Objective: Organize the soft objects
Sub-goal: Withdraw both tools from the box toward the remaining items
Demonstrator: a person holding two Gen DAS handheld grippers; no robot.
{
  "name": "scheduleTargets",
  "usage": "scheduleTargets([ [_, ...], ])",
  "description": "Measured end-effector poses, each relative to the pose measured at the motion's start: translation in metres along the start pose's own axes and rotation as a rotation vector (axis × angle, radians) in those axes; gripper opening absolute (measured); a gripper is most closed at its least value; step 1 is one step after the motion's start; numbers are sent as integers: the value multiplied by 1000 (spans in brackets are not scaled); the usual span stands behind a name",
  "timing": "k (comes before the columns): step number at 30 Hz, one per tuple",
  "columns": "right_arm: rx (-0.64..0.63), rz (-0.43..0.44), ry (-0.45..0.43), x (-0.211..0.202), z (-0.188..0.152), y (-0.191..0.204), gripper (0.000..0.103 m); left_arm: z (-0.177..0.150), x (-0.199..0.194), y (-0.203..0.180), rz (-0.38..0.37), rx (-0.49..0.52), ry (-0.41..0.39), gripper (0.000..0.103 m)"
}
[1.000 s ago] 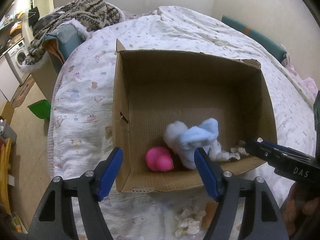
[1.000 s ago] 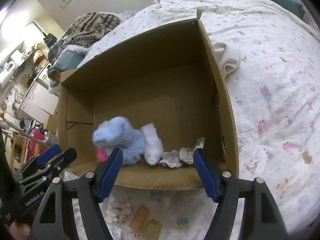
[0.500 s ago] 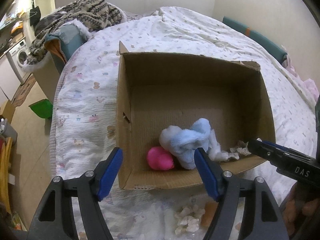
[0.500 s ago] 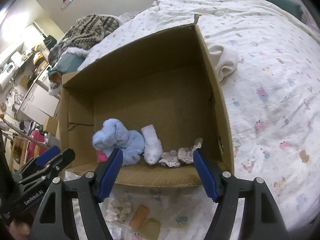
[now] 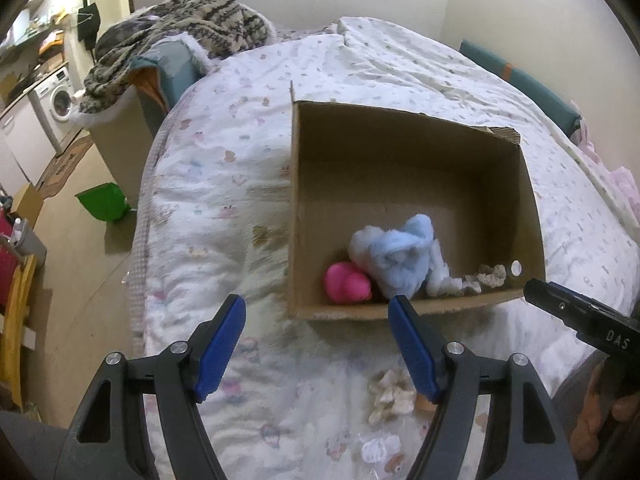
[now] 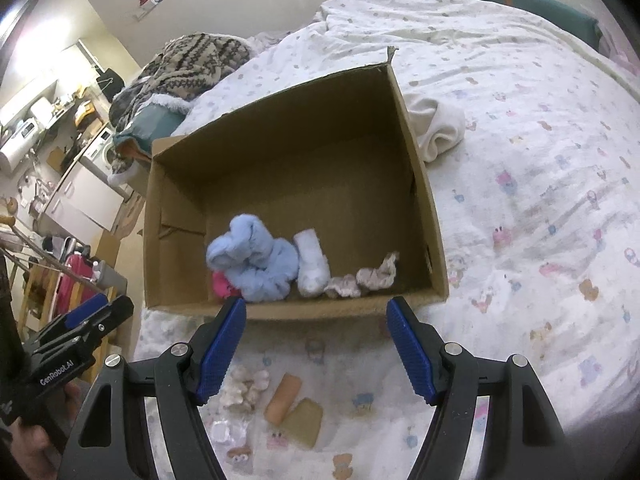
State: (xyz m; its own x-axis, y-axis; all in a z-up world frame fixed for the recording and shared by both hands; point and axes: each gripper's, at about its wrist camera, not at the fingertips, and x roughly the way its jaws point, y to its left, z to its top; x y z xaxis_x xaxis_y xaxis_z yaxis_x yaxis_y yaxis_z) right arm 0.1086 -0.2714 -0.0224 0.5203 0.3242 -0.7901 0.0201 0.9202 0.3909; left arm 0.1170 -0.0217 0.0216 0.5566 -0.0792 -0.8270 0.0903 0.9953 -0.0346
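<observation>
Cardboard walls frame what I am sorting: the open box (image 6: 420, 184) sits on the bed (image 6: 540, 160), and the soft things lie bunched against its near wall. I see a pale blue plush (image 6: 256, 260) piled over a pink toy (image 6: 222, 285), with a white roll (image 6: 312, 264) just beside it and a lacy cream scrap (image 6: 362, 280) further toward the right corner. From my left camera the same cluster shows, the pink toy (image 5: 346, 282) toward the box's left wall and the blue plush (image 5: 400, 260) touching it.

Outside the box, on the quilt in front of it, lie a cream frilly piece (image 6: 245, 390), a tan roll (image 6: 283, 398) and a tan flat pad (image 6: 306, 422) just beside each other. A white cloth (image 6: 438, 130) rests against the box's outer right wall.

My left gripper (image 5: 318, 354) hangs over the quilt, jaws apart and empty. My right gripper (image 6: 316, 352) also has its jaws apart, nothing between them. A patterned knit blanket (image 5: 192, 36) is heaped beyond the bed's far left edge.
</observation>
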Motion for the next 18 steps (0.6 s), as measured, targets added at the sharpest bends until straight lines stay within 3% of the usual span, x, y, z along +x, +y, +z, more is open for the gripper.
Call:
scheduleTargets([
  [18, 26, 26, 41, -16, -38, 6, 77, -36, -20, 17, 14, -83, 43, 71],
])
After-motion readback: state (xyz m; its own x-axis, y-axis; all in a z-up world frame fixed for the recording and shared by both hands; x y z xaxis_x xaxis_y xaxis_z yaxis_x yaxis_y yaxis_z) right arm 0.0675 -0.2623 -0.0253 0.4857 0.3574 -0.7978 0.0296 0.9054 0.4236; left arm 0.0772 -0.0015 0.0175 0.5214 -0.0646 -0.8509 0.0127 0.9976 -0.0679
